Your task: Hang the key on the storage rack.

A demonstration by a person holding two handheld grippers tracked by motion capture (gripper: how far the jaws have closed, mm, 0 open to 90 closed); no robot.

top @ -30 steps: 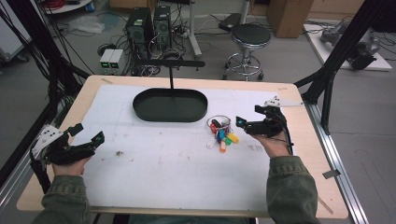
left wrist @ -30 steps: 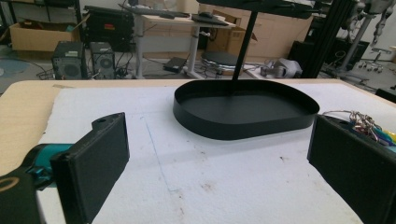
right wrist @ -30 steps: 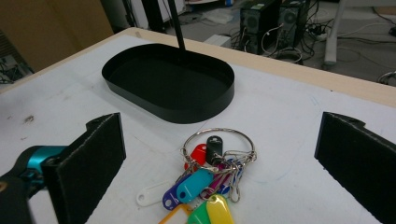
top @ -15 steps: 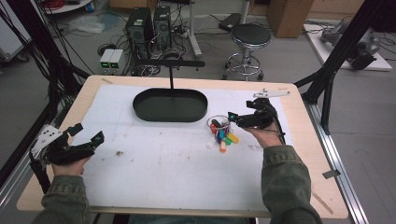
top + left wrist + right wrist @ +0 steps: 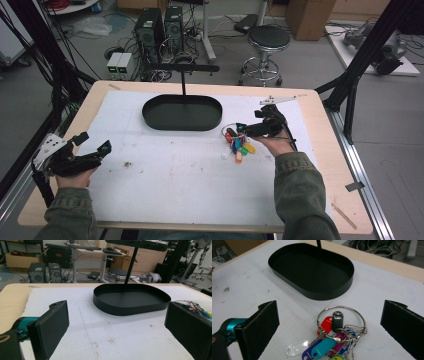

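- The key ring with tags (image 5: 237, 144) lay on the white mat (image 5: 175, 185), at four o'clock from the oval tray (image 5: 182, 113).
- The right gripper (image 5: 239, 131) hovered just over it.
- The left gripper (image 5: 93, 144) sat at eight o'clock, well apart.

At the bottom edge of the right gripper view, the key bunch (image 5: 337, 340) is cut off, its lowest coloured tags out of frame.
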